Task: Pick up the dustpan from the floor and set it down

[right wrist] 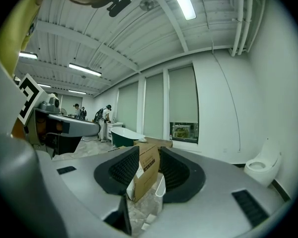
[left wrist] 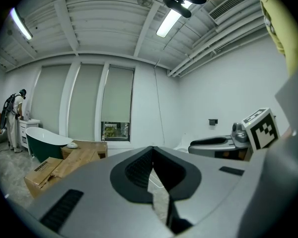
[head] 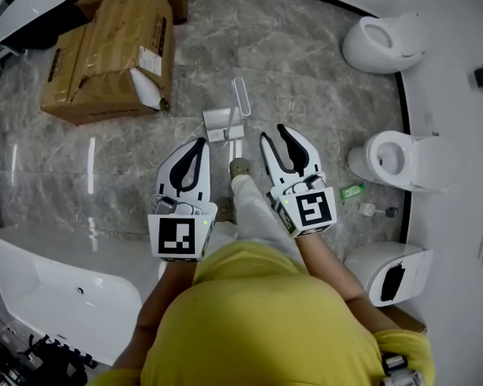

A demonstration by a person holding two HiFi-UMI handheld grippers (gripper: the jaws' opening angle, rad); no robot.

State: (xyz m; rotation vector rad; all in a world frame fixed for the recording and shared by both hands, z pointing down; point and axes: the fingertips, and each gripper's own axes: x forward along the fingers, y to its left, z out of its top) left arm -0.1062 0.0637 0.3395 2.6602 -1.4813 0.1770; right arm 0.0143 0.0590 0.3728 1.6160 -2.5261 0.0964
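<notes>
The pale dustpan [head: 222, 124] lies on the grey marble floor, its long looped handle [head: 241, 96] pointing away from me. Both grippers hover just short of it, pointing at it side by side. The left gripper [head: 200, 145] is below and left of the pan; in the left gripper view its black pads [left wrist: 139, 170] meet at the tips, with nothing held. The right gripper [head: 274, 135] is to the pan's right and stands open. In the right gripper view [right wrist: 149, 150] its gap frames a cardboard box and the white dustpan handle [right wrist: 160, 188] farther off, touching neither pad.
Cardboard boxes [head: 113, 51] sit at the far left. A white bathtub [head: 56, 284] is at the near left. Toilets [head: 382, 43] [head: 398, 159] line the curved right wall, with small items [head: 352, 190] on the floor beside them. My shoe [head: 240, 167] stands between the grippers.
</notes>
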